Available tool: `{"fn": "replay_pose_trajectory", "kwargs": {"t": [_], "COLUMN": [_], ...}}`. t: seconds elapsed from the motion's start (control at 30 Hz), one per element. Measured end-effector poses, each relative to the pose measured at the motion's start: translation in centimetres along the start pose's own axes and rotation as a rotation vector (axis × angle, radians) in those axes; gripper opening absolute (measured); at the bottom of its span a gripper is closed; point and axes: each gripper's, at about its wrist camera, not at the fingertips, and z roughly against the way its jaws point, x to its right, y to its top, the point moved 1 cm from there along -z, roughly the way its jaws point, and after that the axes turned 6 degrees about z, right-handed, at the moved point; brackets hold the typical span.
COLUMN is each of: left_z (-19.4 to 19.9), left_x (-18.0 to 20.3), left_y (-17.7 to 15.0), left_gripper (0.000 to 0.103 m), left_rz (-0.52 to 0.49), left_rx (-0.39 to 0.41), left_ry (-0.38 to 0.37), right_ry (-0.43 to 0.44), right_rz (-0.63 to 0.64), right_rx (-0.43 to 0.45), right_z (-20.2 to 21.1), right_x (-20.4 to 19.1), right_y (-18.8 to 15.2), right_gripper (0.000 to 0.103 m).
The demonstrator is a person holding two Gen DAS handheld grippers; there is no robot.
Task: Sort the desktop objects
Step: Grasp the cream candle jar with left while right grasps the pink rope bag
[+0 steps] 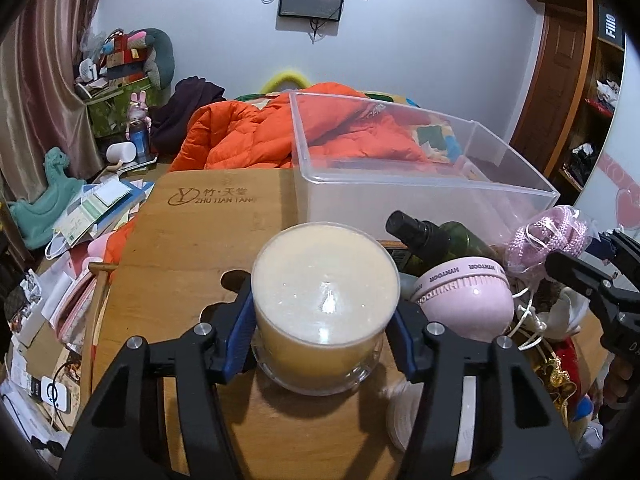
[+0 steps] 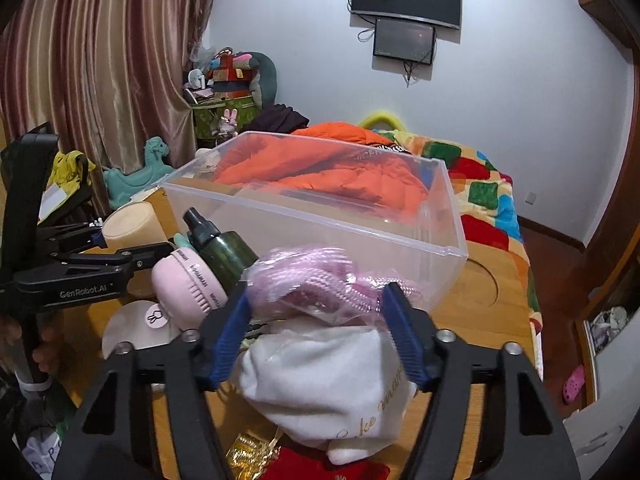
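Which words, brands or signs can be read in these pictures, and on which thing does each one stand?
"ZHU TIAN TANG", with a Y logo and Chinese characters: wooden tabletop.
"HYNTOOR", repeated: band of the pink round case.
"GenRobot.AI": left gripper.
"FiiO": dark box on the shelf.
Rabbit sign: round white disc.
Gold cursive writing: white pouch, too bent to read.
Papers beside the table: too small.

A wooden board (image 1: pixel 192 248) carries the burned-in mark "竹·天堂 ZHU TIAN TAN…" near its far left corner. "HYNTOOR" repeats around a pink case (image 1: pixel 468 300). "GenRobot.AI" stands on the left gripper (image 2: pixel 100 240). A dark box (image 1: pixel 611 26) on the shelf reads "FiiO". Gold script on the white pouch (image 2: pixel 332 380) is unclear.
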Motion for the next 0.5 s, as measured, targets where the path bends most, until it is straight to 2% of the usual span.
{"fn": "replay_pose_trajectory", "kwargs": {"t": [0.23,0.5], "left_z": [1.4,4.2], "left_x": [0.2,0.6], "left_y": [-0.5,0.1], "left_gripper": [0.058,0.058], "left_rz": [-0.008,-0.008], "left_rx": [0.035,0.094], "left_ry": [0.020,0.018], "right_ry": [0.031,0.047], "right_rz": [-0.016,-0.050], "right_rx": [0.017,0.064], "right_z": [1.3,3.6], "right_x": [0.3,0.8], "right_y": [-0.2,0.0], "right_gripper": [0.044,0.043]}}
